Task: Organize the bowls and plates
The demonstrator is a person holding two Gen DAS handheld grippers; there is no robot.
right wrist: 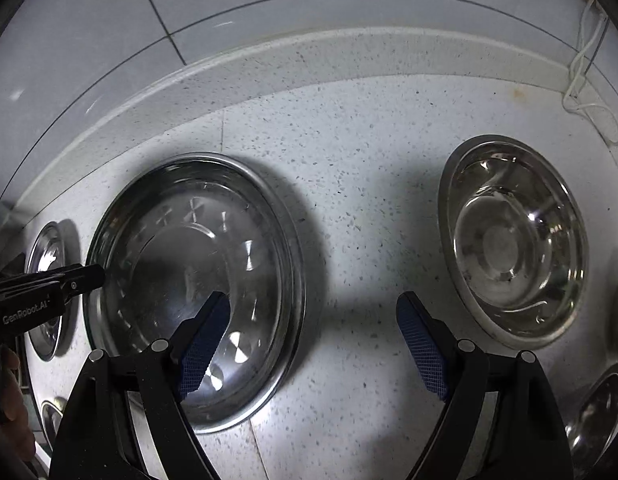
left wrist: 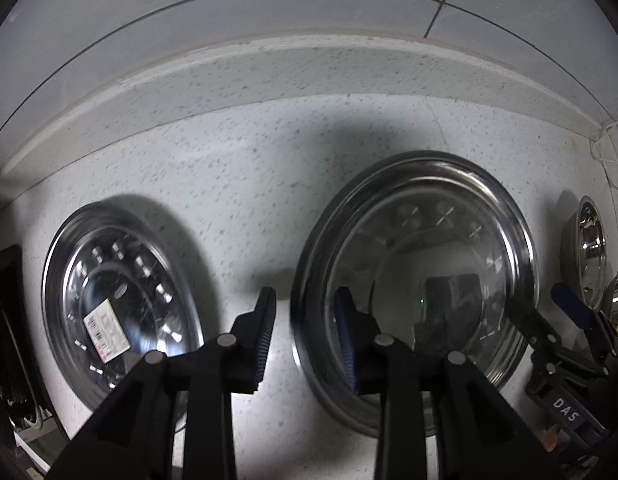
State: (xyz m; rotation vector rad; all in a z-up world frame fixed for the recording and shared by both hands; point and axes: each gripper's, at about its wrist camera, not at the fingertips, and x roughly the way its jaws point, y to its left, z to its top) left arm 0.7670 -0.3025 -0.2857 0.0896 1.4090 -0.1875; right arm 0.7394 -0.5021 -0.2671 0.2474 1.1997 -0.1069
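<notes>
A large steel plate (left wrist: pixel 417 288) lies on the speckled counter; it also shows in the right wrist view (right wrist: pixel 197 280). My left gripper (left wrist: pixel 305 340) straddles its left rim with one finger inside and one outside, jaws a little apart, not clamped. A second steel plate with a price sticker (left wrist: pixel 117 300) lies to its left. My right gripper (right wrist: pixel 313 344) is open and empty over bare counter, its left finger (right wrist: pixel 205 340) over the large plate's right side. A steel bowl (right wrist: pixel 513 240) sits to the right.
The counter (right wrist: pixel 349 200) ends at a raised backsplash under a tiled wall. More steel bowls (right wrist: pixel 597 412) lie at the right edge, and another small one (right wrist: pixel 49 412) at the lower left. A white cord (right wrist: pixel 585 80) hangs at the back right. A dark rack (left wrist: pixel 9 340) stands at the far left.
</notes>
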